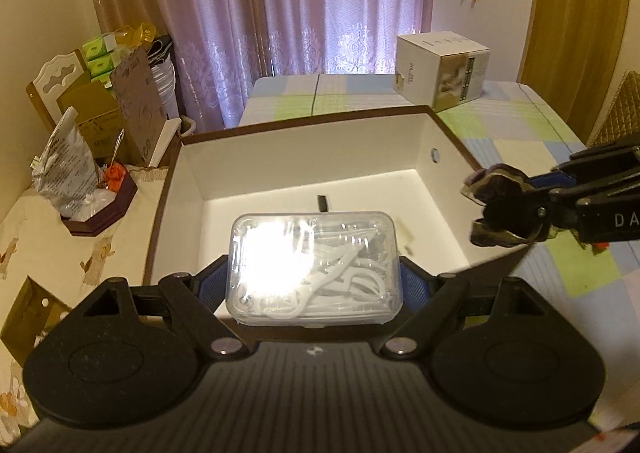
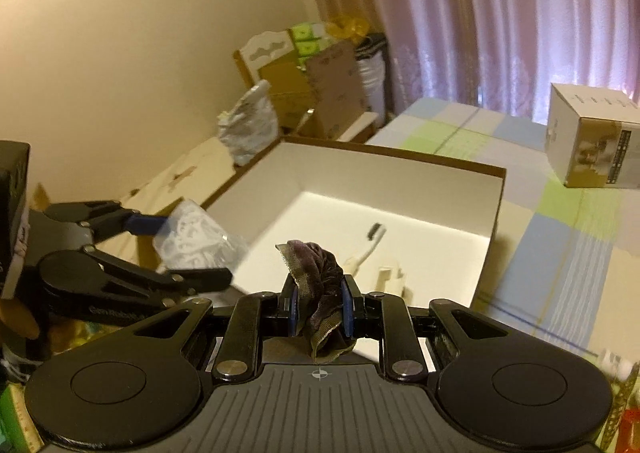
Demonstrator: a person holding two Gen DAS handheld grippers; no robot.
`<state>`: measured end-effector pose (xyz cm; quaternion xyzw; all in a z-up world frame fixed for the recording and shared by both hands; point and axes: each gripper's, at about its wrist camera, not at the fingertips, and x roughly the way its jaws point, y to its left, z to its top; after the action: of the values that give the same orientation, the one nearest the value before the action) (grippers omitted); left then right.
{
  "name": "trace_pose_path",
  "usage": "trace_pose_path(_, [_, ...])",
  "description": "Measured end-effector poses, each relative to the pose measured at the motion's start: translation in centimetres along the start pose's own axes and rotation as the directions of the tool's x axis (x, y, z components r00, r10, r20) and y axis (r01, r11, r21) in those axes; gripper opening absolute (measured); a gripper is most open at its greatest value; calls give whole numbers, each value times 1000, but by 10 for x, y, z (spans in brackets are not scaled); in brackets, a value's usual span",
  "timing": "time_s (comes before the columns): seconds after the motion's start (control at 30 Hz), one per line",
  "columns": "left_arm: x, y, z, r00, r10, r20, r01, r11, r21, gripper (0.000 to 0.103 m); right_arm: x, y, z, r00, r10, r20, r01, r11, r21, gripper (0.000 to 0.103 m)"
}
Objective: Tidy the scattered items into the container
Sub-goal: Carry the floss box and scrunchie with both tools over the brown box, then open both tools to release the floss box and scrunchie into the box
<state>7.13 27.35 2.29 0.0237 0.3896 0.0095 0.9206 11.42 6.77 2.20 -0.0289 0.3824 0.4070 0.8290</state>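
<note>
Both loads are arriving at the open white box, so the placing step is under way. The left gripper is clamping a clear case of floss picks just over the near rim. The right gripper is pinching a dark velvet scrunchie at the right wall. A toothbrush is lying inside, yet most of the floor is looking free. Next, each should probably be clearing its rim, lowering, then parting its fingers.

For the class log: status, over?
Left tongs shut on floss-pick case, over box. Right tongs shut on scrunchie. Nothing blocking.
</note>
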Motion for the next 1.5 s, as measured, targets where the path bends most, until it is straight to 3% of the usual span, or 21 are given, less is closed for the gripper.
trace_pose_path(0.27, [46,31,18,997,-45,-60,46,999,16,83,47,-23,11,987,-99,-130,89,992,-84,18])
trace_pose_path(0.5, [97,51,26,980,-66,-188,80,995,66,83,92,-37,13,937,-160,-310,83,965,-247,18])
trace_pose_path(0.63, [123,57,27,957,-96,-274,125,988,90,83,114,-38,13,901,-185,-392,42,937,-346,18])
trace_pose_path(0.8, [154,61,25,911,-138,-388,182,980,78,83,139,-40,6,837,-208,-507,-26,910,-415,18])
trace_pose_path(0.97, [173,58,22,880,-139,-455,200,976,89,83,151,-39,2,803,-218,-554,-59,897,-438,18])
trace_pose_path(1.2, [184,51,20,856,-119,-503,210,970,127,83,162,-43,-1,783,-217,-583,-87,890,-447,18])
trace_pose_path(1.47, [188,50,22,838,-128,-531,229,965,130,83,164,-43,2,788,-222,-574,-80,888,-452,19])
trace_pose_path(1.5, [187,50,22,834,-130,-536,234,964,131,84,164,-42,2,790,-224,-571,-78,887,-455,23])
